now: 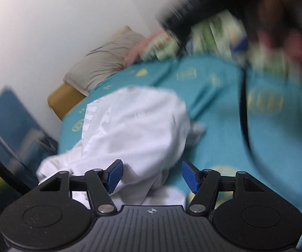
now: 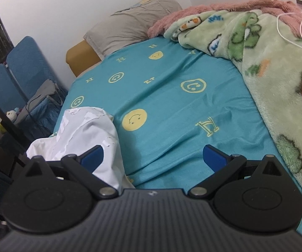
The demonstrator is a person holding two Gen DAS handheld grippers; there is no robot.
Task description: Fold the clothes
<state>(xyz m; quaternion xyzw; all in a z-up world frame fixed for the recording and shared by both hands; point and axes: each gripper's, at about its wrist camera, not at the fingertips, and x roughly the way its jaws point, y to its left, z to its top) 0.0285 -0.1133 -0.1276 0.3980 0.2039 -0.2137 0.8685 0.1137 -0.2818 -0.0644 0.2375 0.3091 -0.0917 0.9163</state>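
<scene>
bedsheet (image 2: 172, 105): teal, yellow smiley faces and H letters, creased
pillow (image 2: 134, 25): grey, at bed's far end against white wall (image 2: 56, 4)
blanket (image 2: 276, 73): pale green fleece, cartoon prints, bunched along sheet's right side
pink fuzzy blanket (image 2: 214, 10): behind the green one
white cable (image 2: 293, 29): lies on blankets
blue chair (image 2: 18, 73): beside bed, left

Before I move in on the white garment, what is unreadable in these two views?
- White garment: type and layout unclear; crumpled, its near edge hidden behind the left gripper and, in the right wrist view, the right gripper.
- Left wrist view, upper right: motion blur smears a dark shape; unidentifiable.
- Green blanket: cut off by the right edge.
</scene>
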